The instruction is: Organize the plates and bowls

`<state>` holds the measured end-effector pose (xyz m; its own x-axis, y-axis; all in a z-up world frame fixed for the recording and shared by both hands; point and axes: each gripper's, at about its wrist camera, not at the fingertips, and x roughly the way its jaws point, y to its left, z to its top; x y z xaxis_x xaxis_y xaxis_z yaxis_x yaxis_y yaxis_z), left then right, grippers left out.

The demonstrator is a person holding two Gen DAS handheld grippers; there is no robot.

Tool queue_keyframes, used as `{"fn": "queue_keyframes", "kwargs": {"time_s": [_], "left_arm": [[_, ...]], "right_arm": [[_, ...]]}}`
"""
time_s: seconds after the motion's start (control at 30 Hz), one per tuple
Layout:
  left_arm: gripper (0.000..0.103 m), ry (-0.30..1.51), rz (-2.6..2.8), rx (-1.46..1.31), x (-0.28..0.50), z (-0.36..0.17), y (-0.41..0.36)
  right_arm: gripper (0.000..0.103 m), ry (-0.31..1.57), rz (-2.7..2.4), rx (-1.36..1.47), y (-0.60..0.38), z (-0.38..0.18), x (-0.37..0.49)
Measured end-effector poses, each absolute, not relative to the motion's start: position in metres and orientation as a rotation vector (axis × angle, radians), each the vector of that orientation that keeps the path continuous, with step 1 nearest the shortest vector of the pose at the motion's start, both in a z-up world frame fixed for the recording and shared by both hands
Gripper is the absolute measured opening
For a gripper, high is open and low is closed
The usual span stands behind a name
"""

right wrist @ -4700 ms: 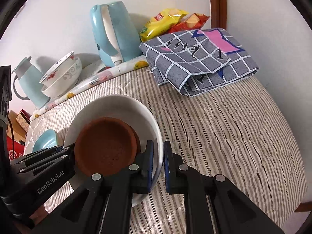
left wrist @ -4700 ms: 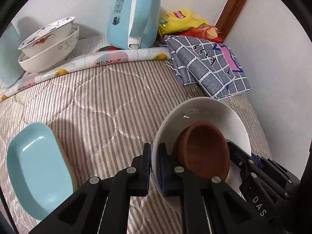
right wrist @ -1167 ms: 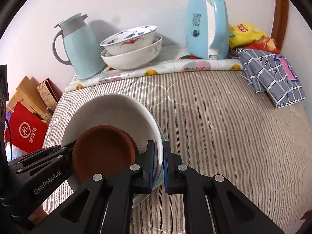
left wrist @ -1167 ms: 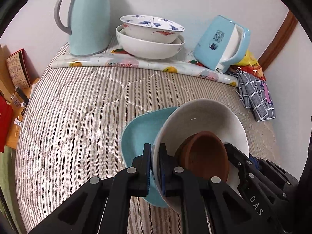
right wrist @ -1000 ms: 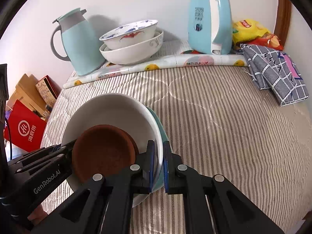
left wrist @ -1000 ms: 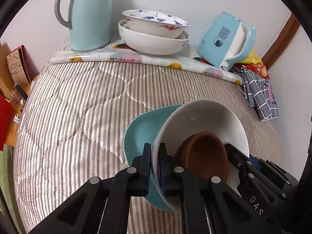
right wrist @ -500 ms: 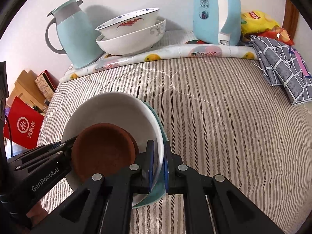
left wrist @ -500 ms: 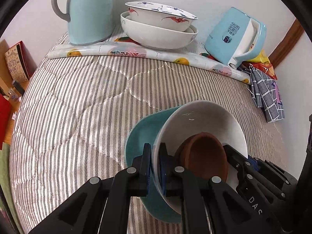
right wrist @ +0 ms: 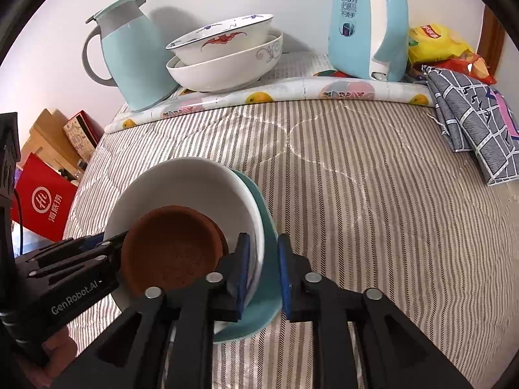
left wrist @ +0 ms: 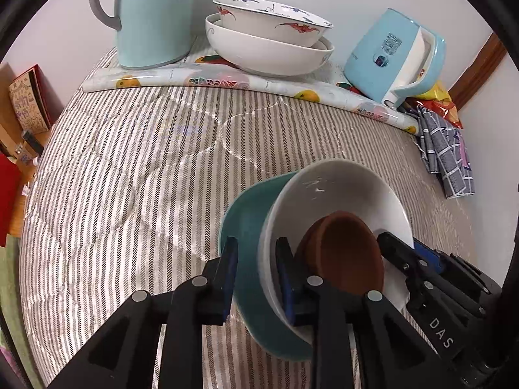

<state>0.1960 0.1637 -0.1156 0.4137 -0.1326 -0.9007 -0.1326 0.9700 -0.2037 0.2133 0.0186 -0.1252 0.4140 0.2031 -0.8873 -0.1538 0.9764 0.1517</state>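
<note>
A white bowl (left wrist: 340, 188) with a small brown bowl (left wrist: 347, 253) inside it sits on a teal plate (left wrist: 249, 217) on the striped quilt. My left gripper (left wrist: 256, 259) straddles the white bowl's left rim and the plate's edge. Its jaws are opening and the outer pad stands clear of the rim. In the right wrist view my right gripper (right wrist: 262, 253) straddles the right rim of the white bowl (right wrist: 194, 184) above the teal plate (right wrist: 269, 291). Its jaws are opening too, with gaps on both sides. The brown bowl (right wrist: 175, 253) lies between the two grippers.
Two stacked patterned bowls (left wrist: 269, 42) stand at the back on a rolled fruit-print mat (left wrist: 227, 81), between a pale blue jug (left wrist: 152, 16) and a blue kettle (left wrist: 395, 58). A checked cloth (left wrist: 447, 155) and snack bags lie at the right. A red bag (right wrist: 42, 201) stands beside the bed.
Both grippers carried the white bowl with the brown bowl over the teal plate and lowered it. Both pairs of jaws, shut on the rim before, have parted.
</note>
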Motion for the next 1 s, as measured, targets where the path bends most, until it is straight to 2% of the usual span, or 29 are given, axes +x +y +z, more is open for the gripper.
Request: {"fn": "queue_keyframes", "kwargs": {"time_s": [0.1, 0.2, 0.27, 0.47, 0.63, 1.0], "left_arm": [[0.024, 1.136, -0.001, -0.257, 0.189, -0.108, 0.164], [0.036, 1.123, 0.024, -0.224, 0.181, -0.1, 0.163], [0.038, 1.105, 0.026, -0.217, 0.175, -0.093, 0.165], [0.041, 1.048, 0.018, -0.195, 0.151, -0.065, 0.159], [0.052, 0.966, 0.009, -0.162, 0.123, -0.037, 0.14], [0.067, 0.842, -0.071, -0.155, 0.055, 0.001, 0.082]], "right_arm": [[0.025, 1.121, 0.227, 0.054, 0.016, -0.124, 0.208], [0.028, 1.111, 0.23, 0.052, 0.014, -0.119, 0.201], [0.038, 1.096, 0.227, 0.041, 0.013, -0.113, 0.194], [0.049, 1.03, 0.203, -0.013, 0.002, -0.089, 0.162], [0.058, 0.946, 0.146, -0.042, -0.015, -0.06, 0.125], [0.058, 0.877, 0.006, 0.032, -0.079, -0.022, 0.043]]}}
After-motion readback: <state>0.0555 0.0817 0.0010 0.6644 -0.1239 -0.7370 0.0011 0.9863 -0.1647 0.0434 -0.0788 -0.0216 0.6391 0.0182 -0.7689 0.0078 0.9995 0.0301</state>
